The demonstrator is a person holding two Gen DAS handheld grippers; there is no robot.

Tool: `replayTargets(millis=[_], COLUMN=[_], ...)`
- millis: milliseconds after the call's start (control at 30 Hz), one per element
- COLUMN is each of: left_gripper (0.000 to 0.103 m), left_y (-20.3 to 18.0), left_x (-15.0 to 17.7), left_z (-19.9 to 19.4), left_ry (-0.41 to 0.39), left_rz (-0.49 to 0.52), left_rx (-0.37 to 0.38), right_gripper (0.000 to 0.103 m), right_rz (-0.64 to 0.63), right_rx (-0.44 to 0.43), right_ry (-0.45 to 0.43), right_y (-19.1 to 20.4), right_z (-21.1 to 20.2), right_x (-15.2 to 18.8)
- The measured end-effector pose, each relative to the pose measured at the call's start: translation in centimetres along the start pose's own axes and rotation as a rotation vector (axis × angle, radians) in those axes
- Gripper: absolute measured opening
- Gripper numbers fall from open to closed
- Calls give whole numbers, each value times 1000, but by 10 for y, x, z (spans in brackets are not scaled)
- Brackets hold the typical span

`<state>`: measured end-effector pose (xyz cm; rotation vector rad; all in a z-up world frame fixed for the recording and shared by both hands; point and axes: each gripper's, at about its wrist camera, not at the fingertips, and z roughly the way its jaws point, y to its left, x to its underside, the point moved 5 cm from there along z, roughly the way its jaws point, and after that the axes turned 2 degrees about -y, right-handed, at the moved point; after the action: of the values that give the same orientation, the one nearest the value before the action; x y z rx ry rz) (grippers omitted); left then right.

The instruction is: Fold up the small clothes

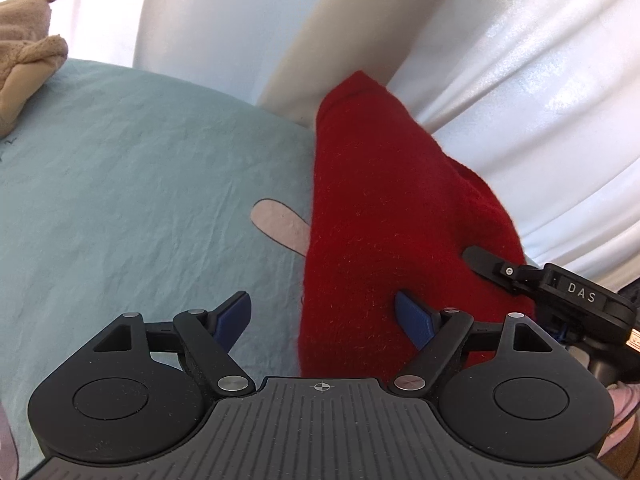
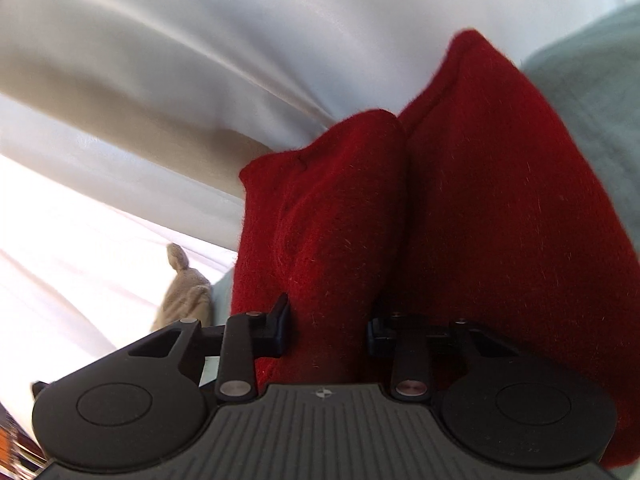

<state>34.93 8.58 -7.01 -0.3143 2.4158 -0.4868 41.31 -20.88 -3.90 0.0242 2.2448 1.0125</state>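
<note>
A red fuzzy garment [image 1: 372, 216] lies folded lengthwise on the light blue sheet [image 1: 132, 184]. My left gripper [image 1: 324, 320] is open, its right blue fingertip [image 1: 414, 320] over the garment's near end, its left fingertip [image 1: 232, 318] over bare sheet. The right gripper [image 1: 520, 276] shows at the garment's right edge in the left wrist view. In the right wrist view, my right gripper [image 2: 328, 326] has its jaws partly closed around a raised fold of the red garment [image 2: 460, 208]. Whether they pinch the cloth is unclear.
A beige plush toy [image 1: 28, 52] sits at the sheet's far left corner; it also shows in the right wrist view [image 2: 186, 292]. White curtains [image 1: 520, 60] hang behind the bed. A pink printed shape [image 1: 280, 222] marks the sheet beside the garment.
</note>
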Motion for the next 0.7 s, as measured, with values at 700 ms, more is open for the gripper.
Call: replayTargets(millis=[700], left_gripper=[85], left_y=[-39], left_x=[1], left_z=[-6], left_ry=[0], left_rz=[183], left_rx=[-60], right_gripper=[47], right_rz=[-499], right_rx=[519], right_ry=[-297], right_y=[5], right_z=[-69], right_x=[-29])
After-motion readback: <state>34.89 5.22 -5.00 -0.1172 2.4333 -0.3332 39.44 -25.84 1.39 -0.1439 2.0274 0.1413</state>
